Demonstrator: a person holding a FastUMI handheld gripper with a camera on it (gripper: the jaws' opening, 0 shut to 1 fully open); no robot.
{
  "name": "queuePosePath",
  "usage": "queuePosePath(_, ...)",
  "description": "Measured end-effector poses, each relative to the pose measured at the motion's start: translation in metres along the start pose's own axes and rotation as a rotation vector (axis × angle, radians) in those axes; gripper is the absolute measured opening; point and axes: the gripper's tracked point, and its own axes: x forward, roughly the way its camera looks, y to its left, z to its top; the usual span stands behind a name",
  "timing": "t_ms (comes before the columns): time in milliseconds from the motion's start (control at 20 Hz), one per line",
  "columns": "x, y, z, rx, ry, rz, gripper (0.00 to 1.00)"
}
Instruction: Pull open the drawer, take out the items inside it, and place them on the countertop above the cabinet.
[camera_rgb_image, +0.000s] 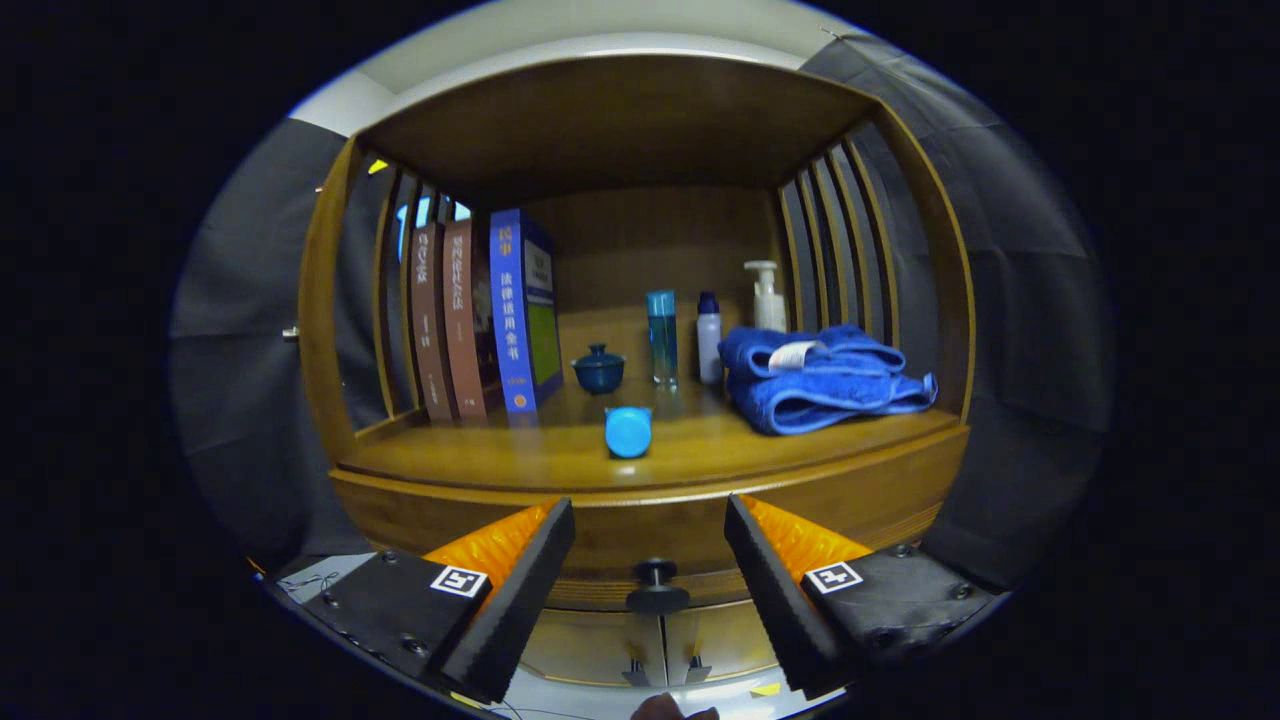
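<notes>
The gripper (650, 545) stands released and empty, its 2 fingers spread either side of the drawer knob (656, 585), seemingly lined up to grasp it; the drawer (650, 540) sits closed under the countertop (480, 455), where a blue cylinder (628, 432) lies.

This is a staged home corner set up inside a booth: a wooden cabinet (650, 520) with slatted sides stands against black cloth walls (1030, 330). Its bench (560, 455) carries household things, namely upright books (520, 310), a small lidded teacup (598, 369), toiletry bottles (708, 338), a pump dispenser (766, 295) and a folded blue towel (820, 380). Below sits a drawer front with a dark knob (655, 585), which lies between the spread fingers of the tool (650, 550).
</notes>
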Motion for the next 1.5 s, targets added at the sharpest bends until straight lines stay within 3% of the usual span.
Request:
queuePosePath(300,-0.051,0.011,0.083,-0.009,-0.097,0.047,0.99)
queuePosePath(800,-0.153,-0.002,0.180,0.024,-0.125,0.149,0.99)
queuePosePath(1200,-0.230,-0.050,0.217,-0.002,-0.174,0.125,0.99)
queuePosePath(1500,-0.261,-0.046,0.235,-0.019,-0.208,0.174,0.99)
